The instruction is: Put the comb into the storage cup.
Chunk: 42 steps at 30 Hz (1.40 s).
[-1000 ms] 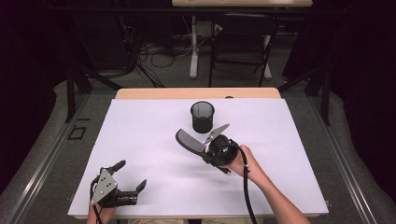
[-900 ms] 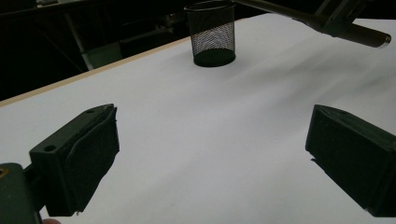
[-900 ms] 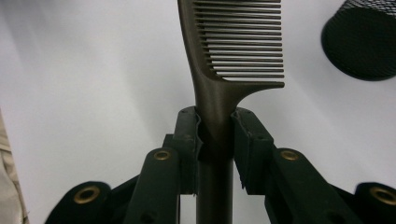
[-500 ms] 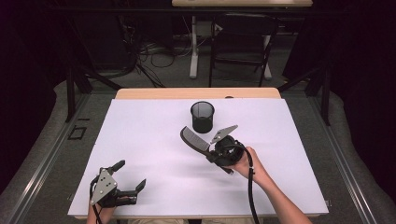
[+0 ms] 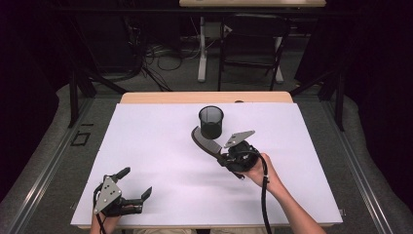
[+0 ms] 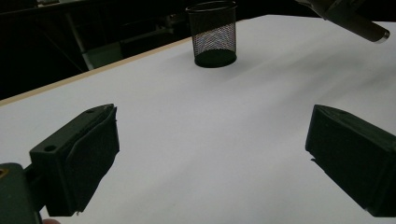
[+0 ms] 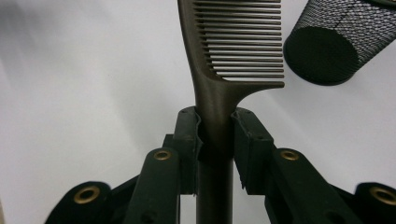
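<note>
Comb (image 5: 203, 143) sits clamped by its handle in the right tool (image 5: 225, 157), mid-tabletop, its teeth end just beside the mesh cup (image 5: 211, 122). Near the front-left corner, the left tool (image 5: 135, 184) rests open, holding nothing.

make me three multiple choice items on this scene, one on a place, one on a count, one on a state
1. Where is the mesh cup?
A. far middle of the table
B. by the left gripper
C. off the table

2. How many cups stand on the table?
A. three
B. two
C. one

3. How do the right gripper jaws stand?
A. wide open
B. shut on the comb
C. shut on nothing

Key: 1 A, the high view shows it there; 2 C, one stands there; 3 B, the jaws press the comb's handle.
</note>
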Available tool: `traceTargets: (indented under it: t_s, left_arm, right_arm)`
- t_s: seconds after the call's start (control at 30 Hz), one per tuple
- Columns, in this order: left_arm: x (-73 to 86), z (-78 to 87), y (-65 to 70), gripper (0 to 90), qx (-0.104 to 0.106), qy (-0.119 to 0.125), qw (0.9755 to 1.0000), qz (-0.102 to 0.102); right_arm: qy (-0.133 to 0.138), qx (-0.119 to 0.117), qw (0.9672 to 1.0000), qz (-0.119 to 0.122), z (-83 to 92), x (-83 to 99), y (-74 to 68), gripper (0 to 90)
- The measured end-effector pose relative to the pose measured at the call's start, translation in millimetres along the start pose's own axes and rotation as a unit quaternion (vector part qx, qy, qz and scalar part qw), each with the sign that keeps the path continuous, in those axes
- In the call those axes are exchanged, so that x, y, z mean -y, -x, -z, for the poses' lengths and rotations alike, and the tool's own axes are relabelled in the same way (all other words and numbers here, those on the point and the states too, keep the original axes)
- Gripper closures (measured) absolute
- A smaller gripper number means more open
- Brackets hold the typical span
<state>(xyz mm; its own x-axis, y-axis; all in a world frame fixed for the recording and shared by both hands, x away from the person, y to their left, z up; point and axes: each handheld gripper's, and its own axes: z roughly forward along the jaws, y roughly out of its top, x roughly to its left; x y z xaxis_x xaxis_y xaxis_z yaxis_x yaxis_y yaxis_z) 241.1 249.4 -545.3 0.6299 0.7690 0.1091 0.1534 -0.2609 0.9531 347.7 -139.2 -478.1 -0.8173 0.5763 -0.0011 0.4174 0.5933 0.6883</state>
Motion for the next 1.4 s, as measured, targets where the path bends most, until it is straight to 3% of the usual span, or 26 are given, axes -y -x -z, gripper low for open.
traceTargets:
  t_s: [0.43,0.83,1.4]
  left_arm:
    - [-0.2,0.6,-0.4,2.7,0.000,0.001,1.0000,-0.001]
    - [0.0,-0.2,-0.1,2.8,0.000,0.001,1.0000,0.001]
    - [-0.1,0.2,-0.5,2.8,0.000,0.001,1.0000,0.000]
  right_arm:
    - [0.026,0.017,0.9994,-0.014,11.0,5.1,6.7,72.7]
    - [0.060,0.040,0.9970,-0.030,21.4,9.4,11.8,72.7]
    - [0.082,0.053,0.9944,-0.041,30.5,9.2,15.8,72.7]
